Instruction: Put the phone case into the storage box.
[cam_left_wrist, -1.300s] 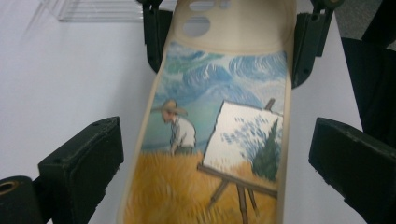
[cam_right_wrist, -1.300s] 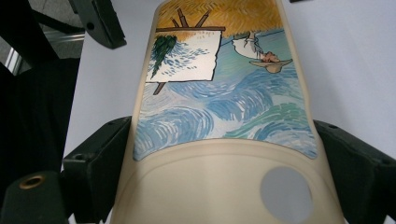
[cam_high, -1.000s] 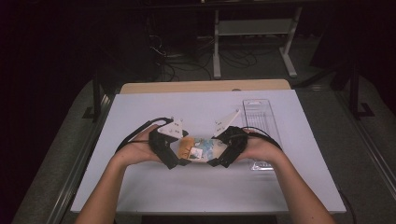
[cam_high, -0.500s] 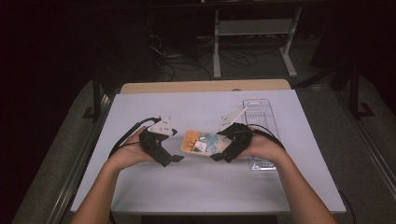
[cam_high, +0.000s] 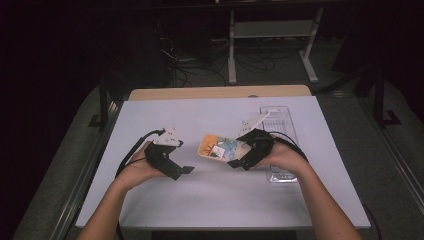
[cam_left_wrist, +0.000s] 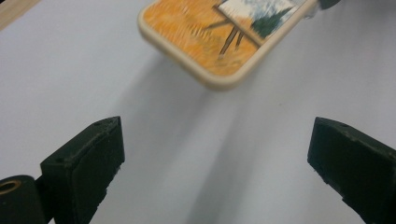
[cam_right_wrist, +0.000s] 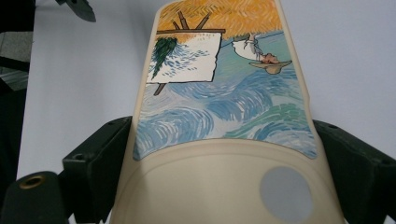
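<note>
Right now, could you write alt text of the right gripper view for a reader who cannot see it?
A cream phone case printed with a painted easel, blue swirls and orange field is clamped between the right gripper's two black jaws, above a white table.

You are at a lab/recording station, not a home. Evidence: counter (cam_high: 320, 200) w/ plain white top, set on a wooden board (cam_high: 220, 93); dark, unlit surroundings; loose cables (cam_high: 200, 55) on floor behind; white metal stand legs (cam_high: 310, 60) at rear; black frame rails (cam_high: 102, 107) either side of counter.
</note>
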